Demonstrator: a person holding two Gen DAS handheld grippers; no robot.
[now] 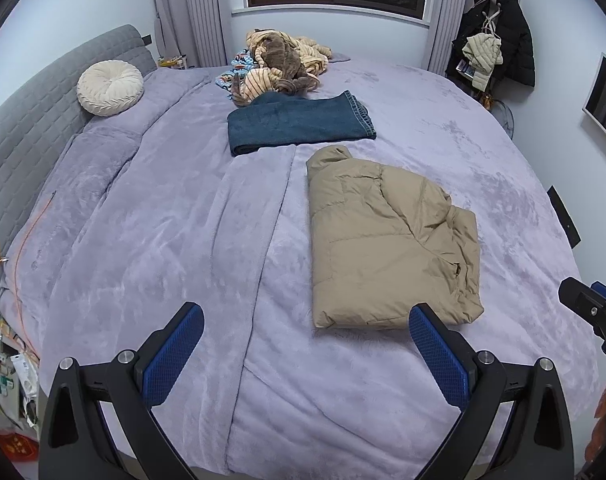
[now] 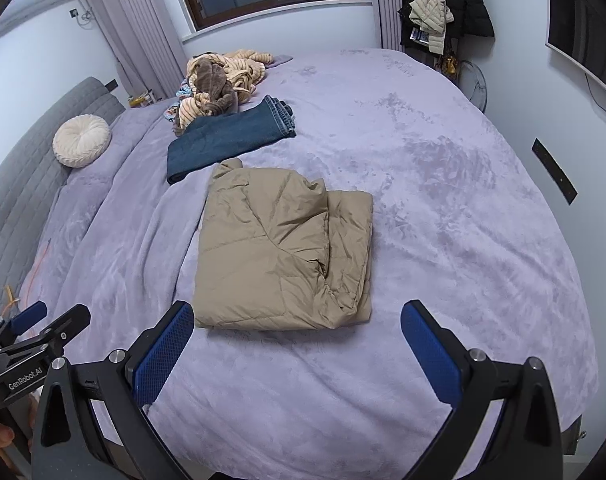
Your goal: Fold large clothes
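Note:
A tan puffer jacket (image 1: 387,240) lies folded into a thick rectangle on the lilac bedspread (image 1: 163,220); it also shows in the right wrist view (image 2: 283,248). Beyond it lie folded blue jeans (image 1: 299,122) (image 2: 231,138). At the far edge sits a pile of striped and brown clothes (image 1: 279,64) (image 2: 219,76). My left gripper (image 1: 307,320) is open and empty, above the bed just short of the jacket's near edge. My right gripper (image 2: 297,316) is open and empty, its left finger (image 2: 167,348) close to the jacket's near left corner.
A round cream cushion (image 1: 110,87) rests by the grey headboard (image 1: 23,128) at left. Coats hang on a rack (image 1: 499,32) at the back right. A screen (image 1: 605,100) is on the right wall. Clutter and an orange cable (image 1: 19,264) lie at the bed's left side.

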